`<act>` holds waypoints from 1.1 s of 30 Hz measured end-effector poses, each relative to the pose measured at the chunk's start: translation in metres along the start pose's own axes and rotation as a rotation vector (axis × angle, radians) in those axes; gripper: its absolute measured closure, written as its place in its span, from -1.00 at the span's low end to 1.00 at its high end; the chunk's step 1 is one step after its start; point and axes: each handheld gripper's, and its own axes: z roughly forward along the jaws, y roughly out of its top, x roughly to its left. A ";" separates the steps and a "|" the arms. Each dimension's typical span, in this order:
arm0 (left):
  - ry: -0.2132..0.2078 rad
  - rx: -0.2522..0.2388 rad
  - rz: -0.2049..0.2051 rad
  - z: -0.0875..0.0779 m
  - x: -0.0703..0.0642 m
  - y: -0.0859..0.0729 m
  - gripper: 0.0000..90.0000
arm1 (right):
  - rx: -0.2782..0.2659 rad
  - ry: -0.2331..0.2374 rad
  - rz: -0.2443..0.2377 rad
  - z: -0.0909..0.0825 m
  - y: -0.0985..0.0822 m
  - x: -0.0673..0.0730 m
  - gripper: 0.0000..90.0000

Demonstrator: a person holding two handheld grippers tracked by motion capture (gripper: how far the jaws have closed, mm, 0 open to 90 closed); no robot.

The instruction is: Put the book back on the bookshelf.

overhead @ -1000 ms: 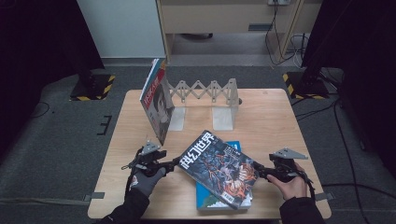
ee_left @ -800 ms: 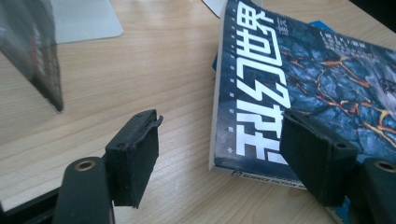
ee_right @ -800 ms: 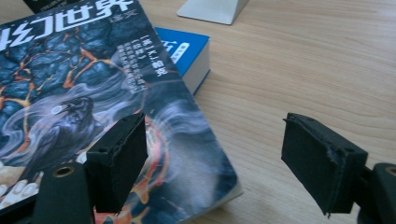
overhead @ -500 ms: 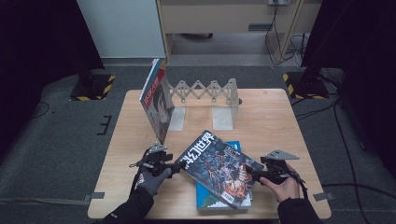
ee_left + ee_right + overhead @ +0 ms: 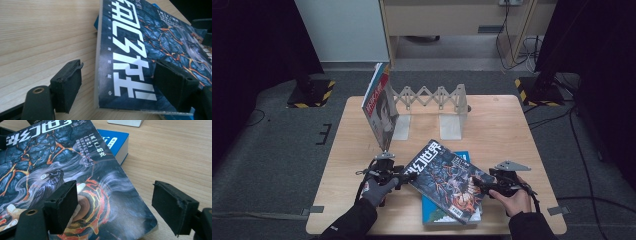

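A dark book [image 5: 444, 180] with a lava-and-raven cover lies flat and askew on a blue book [image 5: 460, 156] near the table's front edge. My left gripper [image 5: 404, 176] is at its left edge. In the left gripper view that gripper [image 5: 120, 75] has just been opening: one jaw stands over the wood, the other over the cover [image 5: 140, 50], and neither pad presses. My right gripper [image 5: 474, 184] is at the book's right corner. It [image 5: 115, 200] stands open, one jaw above the cover [image 5: 50, 157], the other over bare wood beside the blue book [image 5: 112, 138].
A grey accordion book rack [image 5: 432, 97] stands at the back of the wooden table [image 5: 512, 125]. A magazine [image 5: 379, 110] leans upright at the rack's left end. Bare wood lies to the right of the books and behind them.
My left gripper has shifted a little right and down toward the dark book's edge, and its jaws stand wider. The right gripper has barely moved.
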 end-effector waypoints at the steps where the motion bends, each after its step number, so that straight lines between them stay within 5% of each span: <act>1: -0.020 0.005 -0.008 0.002 0.000 0.000 -0.51 | 0.000 0.001 0.001 0.000 0.000 0.000 -0.54; 8: -0.076 0.028 -0.033 0.007 -0.001 0.001 -0.44 | -0.010 0.008 0.012 0.002 -0.001 -0.001 -0.55; 14: -0.066 0.029 -0.042 0.005 -0.003 0.002 -0.37 | -0.011 0.017 0.022 0.003 -0.001 -0.001 -0.55; 19: -0.081 0.038 -0.089 -0.004 -0.002 0.002 -0.11 | -0.018 0.015 0.026 0.003 -0.002 -0.001 -0.54; 23: -0.121 0.021 -0.083 -0.016 -0.007 0.005 0.01 | -0.026 0.016 0.027 0.004 -0.002 0.000 -0.54; 33: -0.173 0.038 -0.086 -0.016 -0.013 0.004 -0.07 | -0.037 0.020 0.014 0.005 -0.003 0.000 -0.54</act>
